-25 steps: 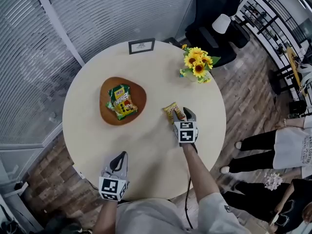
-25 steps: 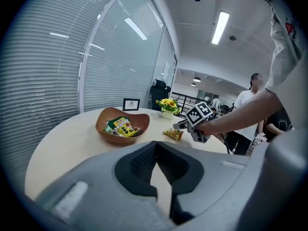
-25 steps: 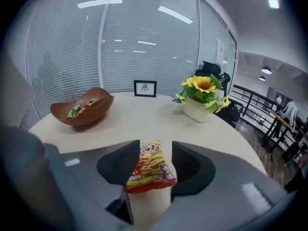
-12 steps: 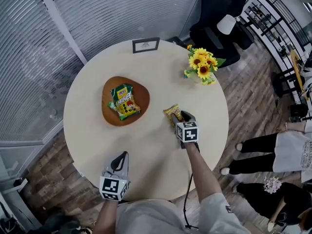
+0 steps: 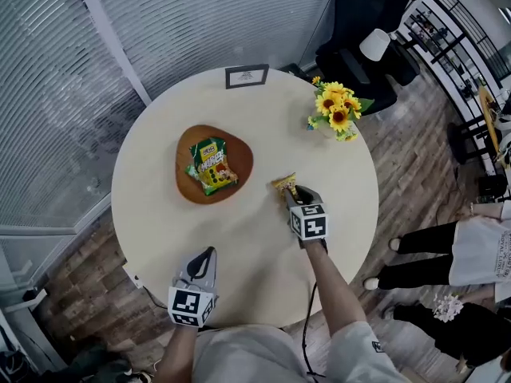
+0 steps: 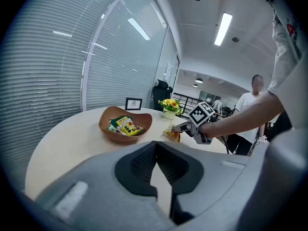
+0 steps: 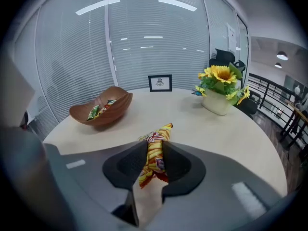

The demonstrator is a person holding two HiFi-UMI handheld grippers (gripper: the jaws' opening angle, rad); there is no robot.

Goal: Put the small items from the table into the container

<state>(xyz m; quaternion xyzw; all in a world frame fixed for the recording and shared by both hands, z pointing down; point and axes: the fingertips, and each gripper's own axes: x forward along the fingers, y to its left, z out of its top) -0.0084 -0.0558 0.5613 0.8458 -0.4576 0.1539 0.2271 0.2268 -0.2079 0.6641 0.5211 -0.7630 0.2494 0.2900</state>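
A yellow snack packet point(image 5: 284, 185) lies on the round beige table point(image 5: 160, 230), right of a brown wooden bowl point(image 5: 239, 154) that holds a green snack packet point(image 5: 211, 166). My right gripper point(image 5: 294, 196) is at the yellow packet's near end. In the right gripper view its jaws are closing with the packet point(image 7: 155, 153) pinched upright between the pads. My left gripper point(image 5: 204, 255) hovers shut and empty near the table's front edge. In the left gripper view the bowl point(image 6: 109, 127) and the yellow packet point(image 6: 171, 133) lie ahead of it.
A vase of sunflowers point(image 5: 335, 110) stands at the table's back right and a small framed card point(image 5: 246, 76) at the back edge. A black chair point(image 5: 359, 46) is behind the table. People point(image 5: 447, 246) stand on the wooden floor to the right.
My right gripper has slid forward over the yellow packet and its jaws have narrowed onto it. The left gripper has stayed where it was.
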